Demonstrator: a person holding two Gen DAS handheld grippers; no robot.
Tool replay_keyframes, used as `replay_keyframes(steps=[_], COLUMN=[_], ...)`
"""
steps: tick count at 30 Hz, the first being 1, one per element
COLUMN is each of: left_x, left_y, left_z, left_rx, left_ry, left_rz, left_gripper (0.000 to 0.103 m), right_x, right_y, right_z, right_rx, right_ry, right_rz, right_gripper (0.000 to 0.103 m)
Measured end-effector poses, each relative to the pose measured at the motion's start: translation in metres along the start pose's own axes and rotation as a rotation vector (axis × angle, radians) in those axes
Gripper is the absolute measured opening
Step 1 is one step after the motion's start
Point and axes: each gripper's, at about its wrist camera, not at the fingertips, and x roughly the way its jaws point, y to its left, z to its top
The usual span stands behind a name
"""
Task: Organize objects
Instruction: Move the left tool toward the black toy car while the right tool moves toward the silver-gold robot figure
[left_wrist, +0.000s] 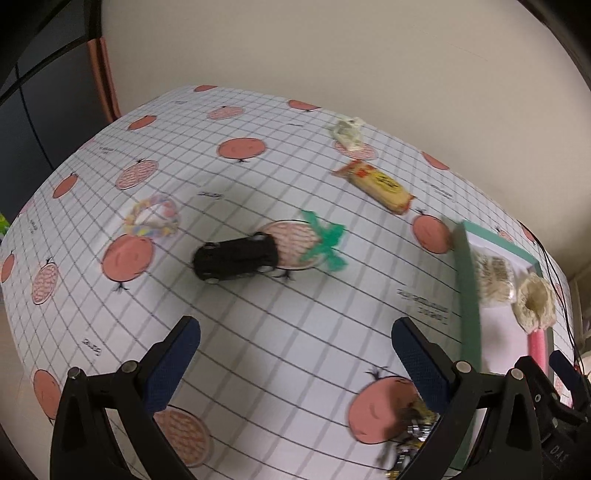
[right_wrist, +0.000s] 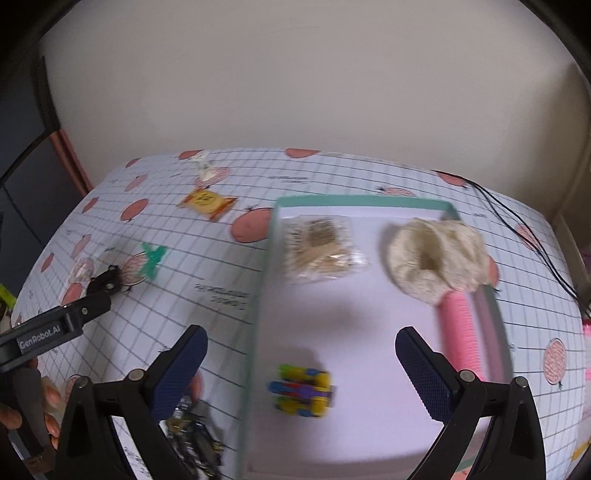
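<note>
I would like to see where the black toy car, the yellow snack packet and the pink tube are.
black toy car (left_wrist: 236, 260): left wrist view, on its roof.
yellow snack packet (left_wrist: 376, 184): left wrist view, middle of the wrapper.
pink tube (right_wrist: 460, 332): right wrist view, middle of its length.

The left tongs (left_wrist: 295, 363) stand spread above bare tablecloth (left_wrist: 280, 332), with a clear lane ahead up to the black toy car (left_wrist: 236, 260). The green palm cutout (left_wrist: 325, 242) lies just beyond it, touching or nearly so. Ahead and leftward, the rope ring (left_wrist: 153, 218) sits apart with room around it. To the right, the green box wall (left_wrist: 467, 291) blocks sideways travel. The right tongs (right_wrist: 301, 363) hang wide over the box floor (right_wrist: 351, 314); the colourful block toy (right_wrist: 301, 389) lies between the fingers, the clear packet (right_wrist: 321, 247) and cream scrunchie (right_wrist: 436, 254) ahead, the pink tube (right_wrist: 458, 332) along the right wall.
</note>
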Motion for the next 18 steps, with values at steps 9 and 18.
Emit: replay_keyframes(steps=[9, 18], left_x=[0.003, 0.008], left_y=[0.039, 0.065], left_z=[0.007, 0.010], left_rx=[-0.045, -0.073], left_ry=[0.012, 0.029], left_rz=[0.026, 0.041], left_gripper=[0.103, 0.103], right_x=[0.012, 0.021], right_y=[0.057, 0.092], right_z=[-0.002, -0.010], right_rx=[-0.109, -0.196], right_ry=[0.027, 0.077], right_rz=[0.044, 0.059], right_gripper=[0.103, 0.103])
